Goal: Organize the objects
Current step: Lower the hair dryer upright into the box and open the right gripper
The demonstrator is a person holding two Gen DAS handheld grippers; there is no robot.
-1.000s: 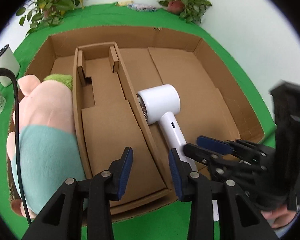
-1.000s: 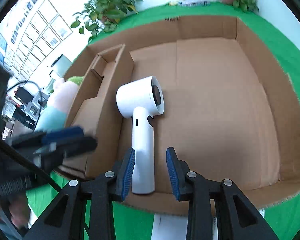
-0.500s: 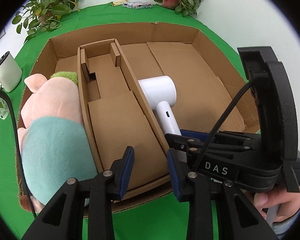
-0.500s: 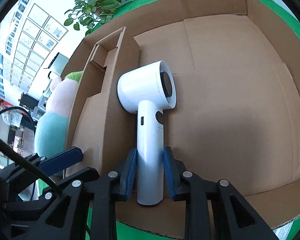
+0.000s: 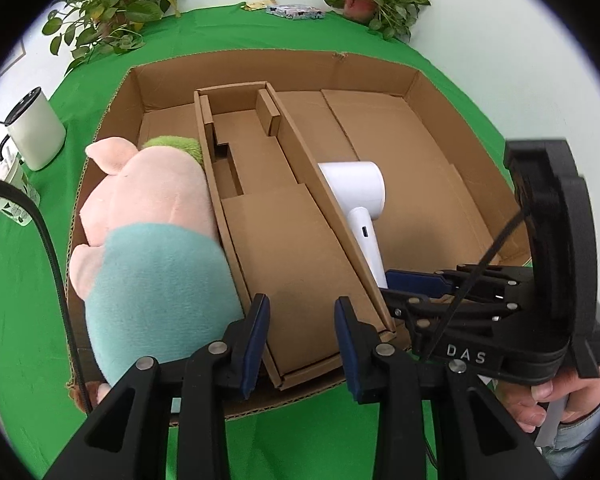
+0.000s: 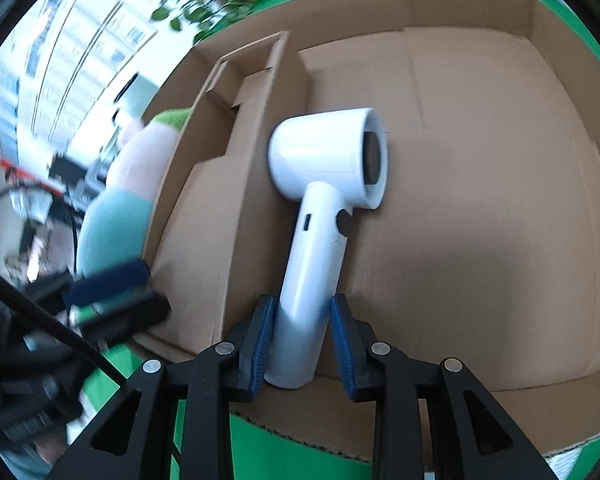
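A white hair dryer lies in the right compartment of an open cardboard box, its head far and its handle toward me. My right gripper straddles the handle's end. Its jaws are opening: the left pad touches the handle, and the right pad stands a little off it lower down. From the left wrist view the hair dryer shows behind the divider, with the right gripper at its handle. My left gripper is open and empty above the cardboard insert.
A pink and teal plush pig fills the box's left compartment. On the green cloth a white mug stands to the left. Potted plants line the back. A person's hand holds the right gripper.
The right gripper came down over the dryer's handle, squeezed it, and now its pads have spread again. The dryer's head has swung to the right. The left gripper drew back slightly.
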